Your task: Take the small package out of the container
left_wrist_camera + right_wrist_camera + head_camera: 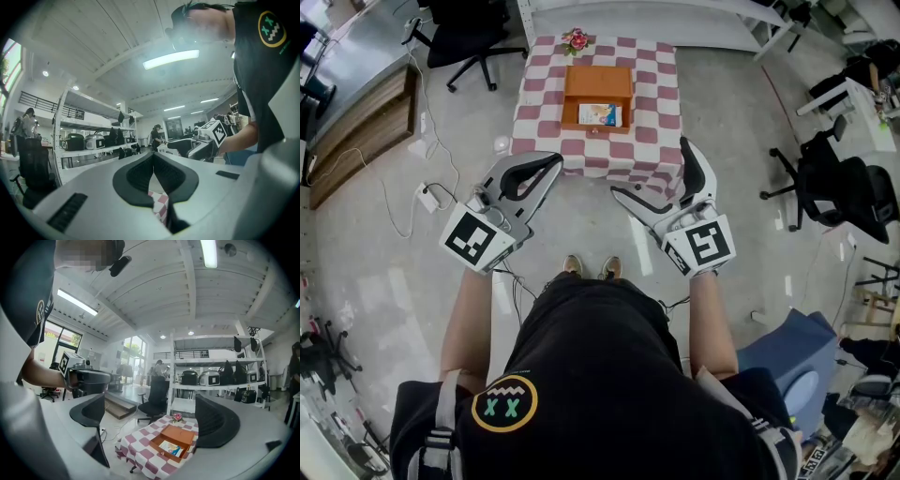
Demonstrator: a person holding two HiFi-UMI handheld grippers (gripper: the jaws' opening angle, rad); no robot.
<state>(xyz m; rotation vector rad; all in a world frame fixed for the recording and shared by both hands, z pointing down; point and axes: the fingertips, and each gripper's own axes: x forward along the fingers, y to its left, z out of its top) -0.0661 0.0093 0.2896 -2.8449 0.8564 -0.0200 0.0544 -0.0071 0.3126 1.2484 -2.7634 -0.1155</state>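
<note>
We are facing the checked table [539, 112], the small package [600, 115] lying in its box [598, 80].
The package is flat, white and pale blue with a touch of orange print, and it is lying along the box's near wall. The open orange box is sitting mid-table, with a flower [577, 40] at the far edge. We are holding the left tongs [555, 161] with tips together on nothing and the right tongs [649, 167] spread wide and empty, both near the table's near edge.
</note>
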